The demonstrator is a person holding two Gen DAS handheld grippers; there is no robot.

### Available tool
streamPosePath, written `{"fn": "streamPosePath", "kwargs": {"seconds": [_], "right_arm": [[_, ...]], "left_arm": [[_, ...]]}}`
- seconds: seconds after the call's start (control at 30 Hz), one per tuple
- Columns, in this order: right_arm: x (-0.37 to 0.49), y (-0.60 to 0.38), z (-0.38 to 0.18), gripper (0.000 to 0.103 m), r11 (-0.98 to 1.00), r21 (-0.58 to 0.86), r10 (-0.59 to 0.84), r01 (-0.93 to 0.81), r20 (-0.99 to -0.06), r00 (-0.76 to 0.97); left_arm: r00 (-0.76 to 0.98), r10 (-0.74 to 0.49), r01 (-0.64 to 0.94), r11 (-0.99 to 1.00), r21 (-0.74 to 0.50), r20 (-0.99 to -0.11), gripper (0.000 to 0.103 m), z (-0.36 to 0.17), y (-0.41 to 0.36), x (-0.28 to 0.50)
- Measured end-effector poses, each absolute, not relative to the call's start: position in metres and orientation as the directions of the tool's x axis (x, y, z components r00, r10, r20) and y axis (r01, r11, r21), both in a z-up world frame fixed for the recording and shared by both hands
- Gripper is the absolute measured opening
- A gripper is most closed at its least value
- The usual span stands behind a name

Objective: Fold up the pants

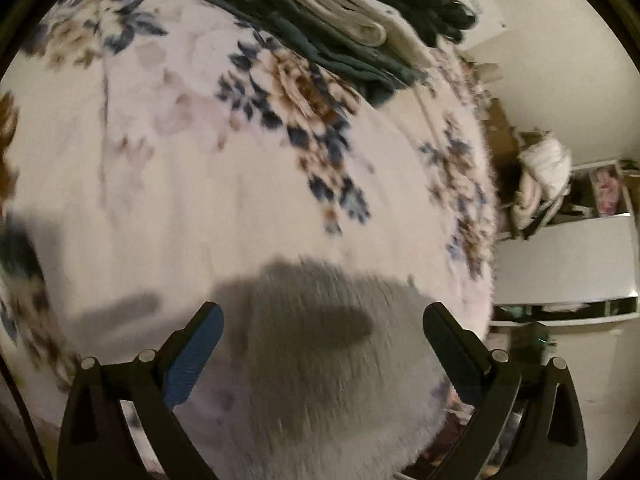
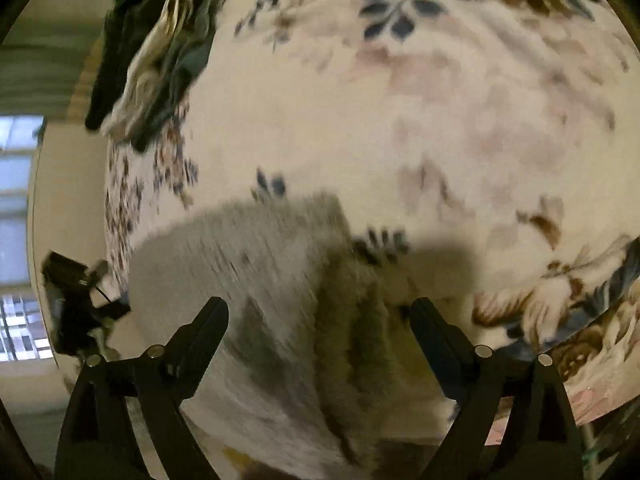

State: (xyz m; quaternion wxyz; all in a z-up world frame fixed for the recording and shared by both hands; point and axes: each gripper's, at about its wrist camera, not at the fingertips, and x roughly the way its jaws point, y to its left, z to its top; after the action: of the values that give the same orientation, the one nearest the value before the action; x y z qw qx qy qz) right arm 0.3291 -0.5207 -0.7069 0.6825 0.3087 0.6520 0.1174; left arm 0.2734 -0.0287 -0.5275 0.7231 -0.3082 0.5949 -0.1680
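Grey fuzzy pants (image 1: pixel 320 360) lie folded on a floral blanket (image 1: pixel 200 180) covering the bed. My left gripper (image 1: pixel 324 312) is open just above the pants, holding nothing. In the right wrist view the same grey pants (image 2: pixel 256 280) lie below my right gripper (image 2: pixel 320 308), which is open and empty, its fingers on either side of a darker fold. The other gripper (image 2: pixel 76 304) shows at the left edge of that view. Both views are motion-blurred.
A stack of folded clothes (image 1: pixel 332 20), dark green and cream, lies at the far edge of the bed; it also shows in the right wrist view (image 2: pixel 156 56). White shelves and clutter (image 1: pixel 560 216) stand right of the bed. A window (image 2: pixel 20 240) is at left.
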Motion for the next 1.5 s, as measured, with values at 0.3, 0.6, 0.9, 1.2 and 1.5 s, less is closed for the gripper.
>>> {"fn": "streamPosePath", "kwargs": {"seconds": [0.3,0.6,0.9,1.2,1.5], "right_arm": [[0.298,-0.491,-0.774,0.098,0.704,0.681,0.695,0.202,-0.719,0.000],[0.306,-0.481,-0.805,0.103,0.609,0.750,0.784,0.257,-0.619,-0.051],[0.304,-0.456,-0.767,0.050,0.632,0.753,0.765,0.183,-0.644,0.005],[0.290,-0.466,-0.670,0.048,0.612,0.769,0.772,0.183,-0.631,0.069],[0.394,-0.462,-0.545,0.048,0.619,0.769,0.750,0.163,-0.640,0.168]], "left_arm": [[0.104,-0.691,-0.036,0.716,-0.697,-0.715,0.102,-0.552,-0.069,0.228],[0.004,-0.646,-0.075,0.761,-0.645,-0.763,0.102,-0.596,-0.063,0.242],[0.070,-0.686,-0.012,0.726,-0.688,-0.725,0.056,-0.552,-0.064,0.223],[0.090,-0.683,0.006,0.728,-0.686,-0.724,0.056,-0.461,-0.066,0.234],[0.156,-0.677,0.107,0.736,-0.669,-0.719,0.056,-0.347,-0.055,0.348]]}}
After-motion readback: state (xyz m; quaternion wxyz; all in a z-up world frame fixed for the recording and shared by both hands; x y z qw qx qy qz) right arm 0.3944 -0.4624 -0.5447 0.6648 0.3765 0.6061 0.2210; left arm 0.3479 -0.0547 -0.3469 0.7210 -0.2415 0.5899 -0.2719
